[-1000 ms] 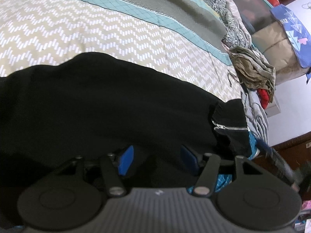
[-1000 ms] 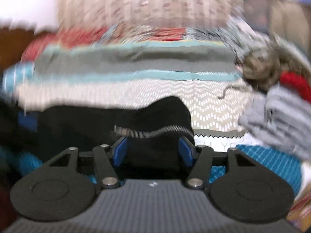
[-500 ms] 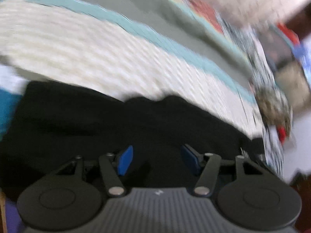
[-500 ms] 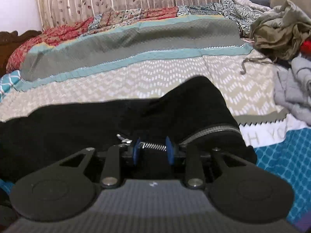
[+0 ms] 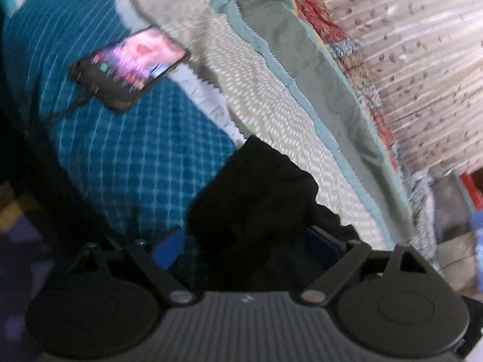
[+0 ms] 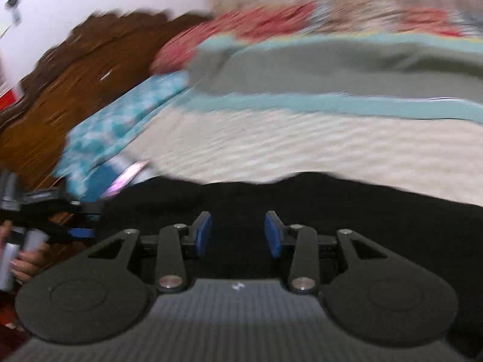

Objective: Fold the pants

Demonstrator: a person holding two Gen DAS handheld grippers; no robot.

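Observation:
The black pants lie across the bed, filling the lower part of the right wrist view. My right gripper is partly closed over the black cloth, its blue pads apart; whether it grips cloth is unclear. My left gripper is open, and a bunched end of the pants sits between its blue pads. The left gripper also shows at the left edge of the right wrist view, held in a hand. Both views are blurred by motion.
A phone with a lit screen and a cable lies on the blue checked sheet. A striped beige, teal and grey quilt covers the bed. A brown wooden headboard stands at left, a curtain behind.
The left gripper swung left to the pants' end, bringing the phone into view. The right gripper, nearly closed at the zipper half a second ago, has its pads wider apart and faces left.

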